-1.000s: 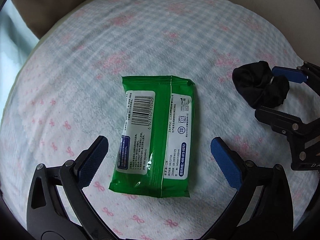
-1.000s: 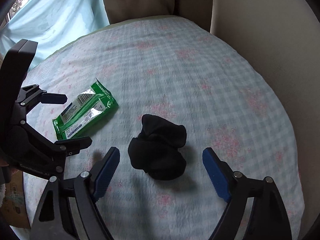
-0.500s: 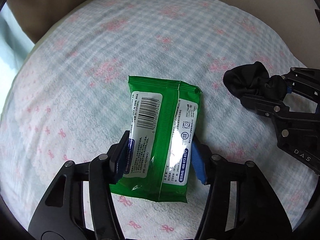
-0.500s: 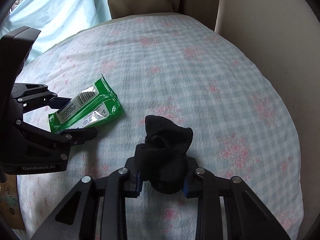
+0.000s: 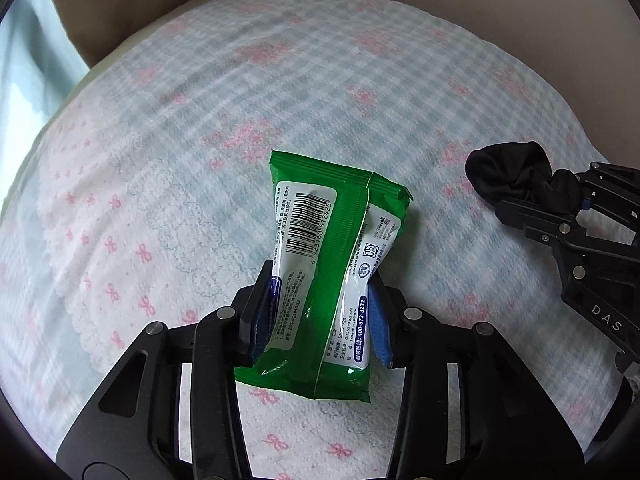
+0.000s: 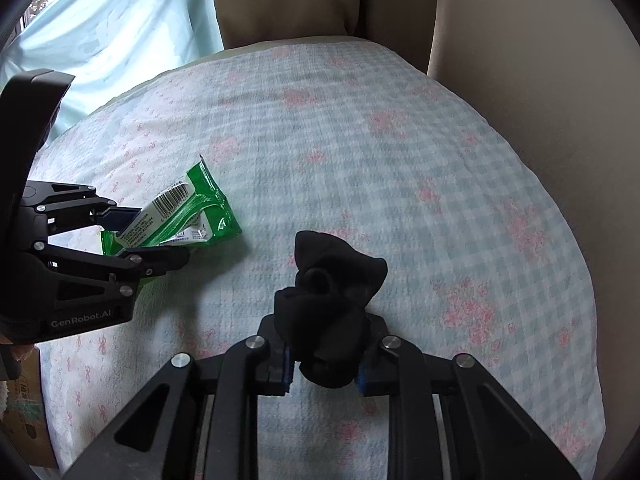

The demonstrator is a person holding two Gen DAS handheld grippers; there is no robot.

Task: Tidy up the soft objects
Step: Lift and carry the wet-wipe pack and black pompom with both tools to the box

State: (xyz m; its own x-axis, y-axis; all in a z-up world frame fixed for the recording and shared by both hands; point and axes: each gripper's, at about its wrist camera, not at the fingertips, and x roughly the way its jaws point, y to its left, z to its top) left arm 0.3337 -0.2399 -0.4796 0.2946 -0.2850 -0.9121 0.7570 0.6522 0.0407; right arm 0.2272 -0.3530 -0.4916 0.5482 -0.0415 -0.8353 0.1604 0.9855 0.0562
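A green pack of wet wipes [image 5: 324, 264] with a white barcode label is squeezed between the blue pads of my left gripper [image 5: 320, 312], which is shut on it and holds it lifted off the bed. The pack also shows in the right wrist view [image 6: 180, 216], in the left gripper [image 6: 132, 236]. A bundled black sock [image 6: 332, 312] is pinched in my right gripper [image 6: 324, 372], which is shut on it. The sock [image 5: 516, 180] and right gripper [image 5: 576, 204] show at the right of the left wrist view.
Both grippers are over a bed with a blue-checked, pink-flowered cover [image 5: 280, 92]. Beige cushions [image 6: 288, 0] stand at the back and right. A pale blue curtain [image 6: 108, 40] hangs at the left. A cardboard box [image 6: 24, 408] sits beside the bed at lower left.
Both grippers closed from wide open: the left on the wipes pack, the right on the black sock. Both objects have since been lifted and the pack is squeezed narrower.
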